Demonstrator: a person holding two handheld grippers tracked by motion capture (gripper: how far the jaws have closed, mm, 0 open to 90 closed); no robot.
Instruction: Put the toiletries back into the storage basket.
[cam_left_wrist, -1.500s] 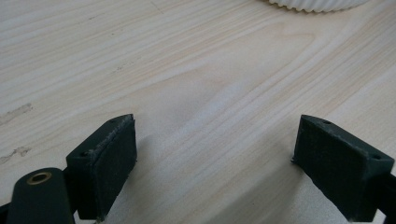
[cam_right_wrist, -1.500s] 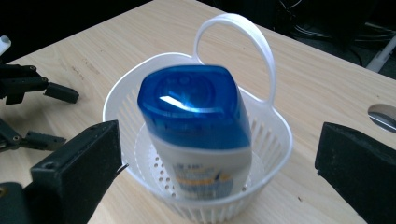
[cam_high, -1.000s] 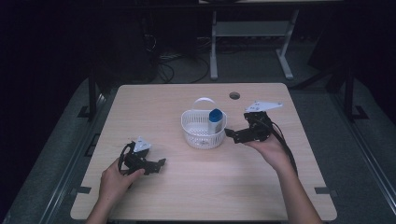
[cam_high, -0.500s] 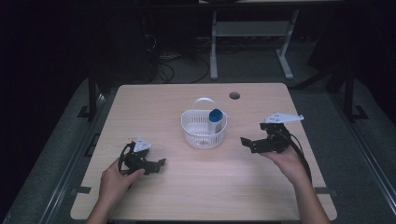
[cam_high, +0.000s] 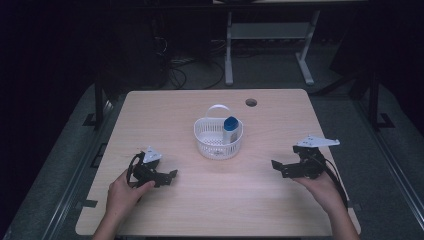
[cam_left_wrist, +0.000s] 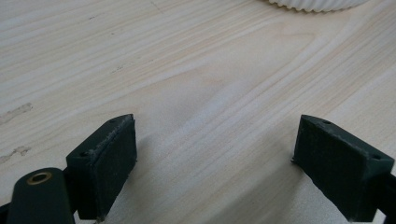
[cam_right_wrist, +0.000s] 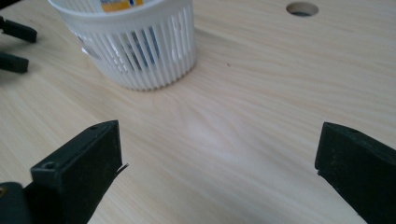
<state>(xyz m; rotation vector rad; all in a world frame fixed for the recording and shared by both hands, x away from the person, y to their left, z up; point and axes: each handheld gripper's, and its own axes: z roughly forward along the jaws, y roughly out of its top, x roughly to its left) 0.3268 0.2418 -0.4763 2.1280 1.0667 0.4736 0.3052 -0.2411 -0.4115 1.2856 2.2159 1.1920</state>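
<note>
The white slatted basket (cam_high: 218, 140) stands near the middle of the wooden table (cam_high: 260, 200), with a blue-capped bottle (cam_high: 231, 125) upright inside it against the right-hand wall, its handle raised at the far side. The right gripper (cam_high: 280, 167) lies well to the right of the basket and nearer the person, jaws spread wide with nothing between them, aimed toward the basket. The left gripper (cam_high: 170, 177) lies to the left of the basket and nearer the person, jaws likewise parted over bare wood, holding nothing
</note>
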